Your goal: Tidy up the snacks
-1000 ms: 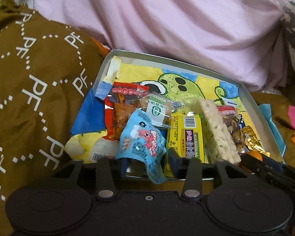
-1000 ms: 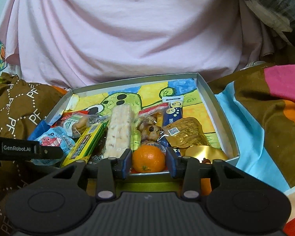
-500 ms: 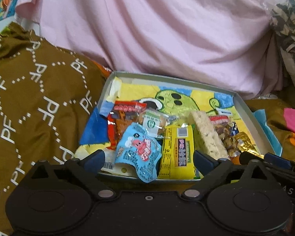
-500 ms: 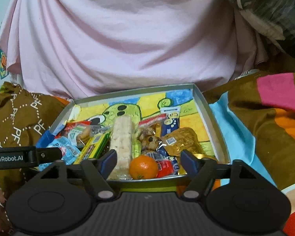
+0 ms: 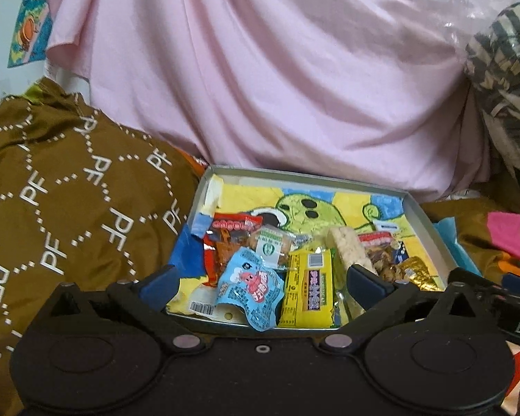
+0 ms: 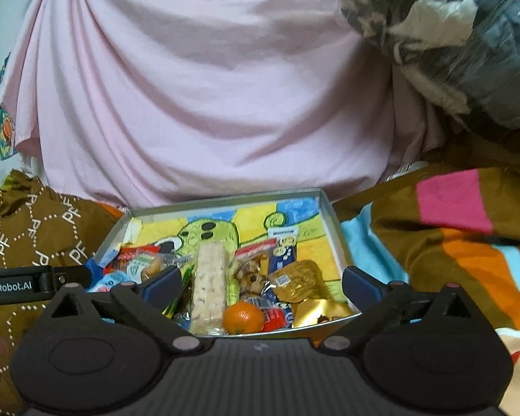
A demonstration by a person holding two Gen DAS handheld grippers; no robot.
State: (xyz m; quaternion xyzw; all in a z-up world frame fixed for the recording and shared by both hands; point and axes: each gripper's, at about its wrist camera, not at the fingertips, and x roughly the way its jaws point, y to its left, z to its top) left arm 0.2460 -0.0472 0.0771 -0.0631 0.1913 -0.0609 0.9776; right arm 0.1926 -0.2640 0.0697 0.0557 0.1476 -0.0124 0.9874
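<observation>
A shallow grey tray (image 5: 294, 173) lined with a green cartoon picture holds several snacks. In the left wrist view a light blue packet (image 5: 251, 287) leans on the tray's near rim beside a yellow bar packet (image 5: 310, 287) and a pale rice bar (image 5: 350, 253). My left gripper (image 5: 261, 277) hovers before them, jaws opening wide, pads touching nothing. In the right wrist view a small orange (image 6: 243, 317) lies at the near edge of the tray (image 6: 225, 201), next to gold packets (image 6: 296, 280). My right gripper (image 6: 261, 277) is opening too, and the orange lies free between its fingers.
Brown cloth printed with white letters (image 5: 69, 208) lies left of the tray. A pink sheet (image 5: 260, 69) rises behind it. A striped blanket (image 6: 468, 242) covers the right side, with a plastic-wrapped bundle (image 6: 450, 34) above. The left gripper's arm (image 6: 17, 286) crosses the right view's left edge.
Both grippers have spread their jaws wide. The left let go of the blue packet, the right let go of the orange. Both have drawn back and up from the tray.
</observation>
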